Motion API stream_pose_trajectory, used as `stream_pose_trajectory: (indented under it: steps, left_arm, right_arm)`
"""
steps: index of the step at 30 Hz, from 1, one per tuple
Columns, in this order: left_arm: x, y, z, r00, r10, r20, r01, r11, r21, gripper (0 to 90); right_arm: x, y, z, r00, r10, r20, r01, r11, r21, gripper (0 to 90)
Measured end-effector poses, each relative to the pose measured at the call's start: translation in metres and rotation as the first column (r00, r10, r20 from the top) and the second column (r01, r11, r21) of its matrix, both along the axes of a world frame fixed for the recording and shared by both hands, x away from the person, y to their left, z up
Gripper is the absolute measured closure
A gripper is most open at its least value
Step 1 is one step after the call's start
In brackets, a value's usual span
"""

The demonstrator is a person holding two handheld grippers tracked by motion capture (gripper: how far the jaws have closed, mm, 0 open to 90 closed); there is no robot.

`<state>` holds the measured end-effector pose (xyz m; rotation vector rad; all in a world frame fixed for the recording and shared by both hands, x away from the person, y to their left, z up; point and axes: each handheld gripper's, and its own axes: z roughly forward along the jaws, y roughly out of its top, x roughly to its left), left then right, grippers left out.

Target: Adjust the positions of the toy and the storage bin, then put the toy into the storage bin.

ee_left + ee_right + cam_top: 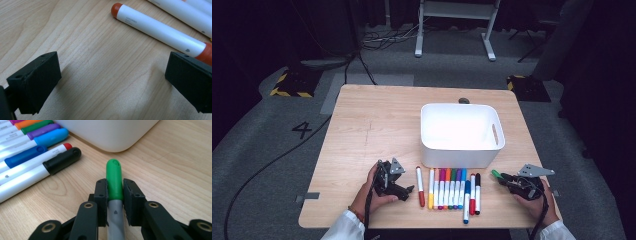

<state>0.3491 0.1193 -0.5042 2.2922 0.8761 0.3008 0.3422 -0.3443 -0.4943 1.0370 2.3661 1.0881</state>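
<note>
Right tool (115, 192) pinches a green-capped marker (114, 178), its barrel hidden behind the jaws; left tool (110, 82) gapes.

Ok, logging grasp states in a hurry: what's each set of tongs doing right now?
Left tongs: open, holding nothing, above bare wood.
Right tongs: closed on the green-capped grey marker.

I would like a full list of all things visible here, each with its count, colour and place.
green-capped marker: one, green cap, grey barrel, clamped in right gripper.
red marker: one, white with red ends, lying apart, left of the row.
markers in a row: about nine, caps of mixed colours, in front of the bin.
bin: one, white, right half of table.
table: one, light wood.
left gripper: black, jaws wide apart beside the red marker.
right gripper: black, near right edge.
</note>
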Motion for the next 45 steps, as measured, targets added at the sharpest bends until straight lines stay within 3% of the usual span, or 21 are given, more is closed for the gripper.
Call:
stream_pose_trajectory:
  steps: [6,13,26,32,39,41,44,45]
  left_arm:
    - [0.000,0.000,0.000,1.0000,-0.002,-0.002,0.002,1.0000,-0.003,0.3]
    - [0.000,0.000,0.000,1.0000,-0.003,0.000,0.003,1.0000,-0.001,0.4]
    - [0.001,0.000,0.000,1.0000,-0.002,-0.001,0.002,1.0000,-0.001,0.1]
    - [0.001,0.000,0.000,1.0000,-0.001,-0.004,0.001,1.0000,-0.002,0.1]
    - [0.001,0.000,0.000,1.0000,-0.002,-0.003,0.002,1.0000,-0.002,0.1]
    - [0.001,0.000,0.000,1.0000,-0.002,-0.002,0.002,1.0000,-0.003,0.1]
    - [0.001,0.000,0.000,1.0000,-0.003,-0.003,0.003,1.0000,-0.004,0.1]
    - [0.001,0.000,0.000,1.0000,-0.003,-0.003,0.003,1.0000,-0.004,0.0]
  right_arm:
    - [0.000,-0.007,0.011,0.9993,0.005,0.036,-0.007,0.998,0.059,74.4]
    - [0.000,-0.014,0.024,0.9964,-0.003,0.085,-0.005,0.995,0.096,74.4]
    - [-0.001,-0.018,0.054,0.9843,0.006,0.176,-0.036,0.986,0.163,74.4]
    - [-0.004,-0.020,0.077,0.9735,0.009,0.228,-0.054,0.980,0.192,74.4]
    - [-0.003,-0.022,0.113,0.9525,0.016,0.304,-0.085,0.972,0.217,74.4]
    - [-0.003,-0.022,0.117,0.9501,0.016,0.312,-0.088,0.972,0.219,74.4]
    - [0.000,-0.014,0.147,0.9319,0.055,0.359,-0.134,0.970,0.200,74.4]
    - [0.000,-0.012,0.151,0.9304,0.061,0.361,-0.139,0.971,0.195,74.4]
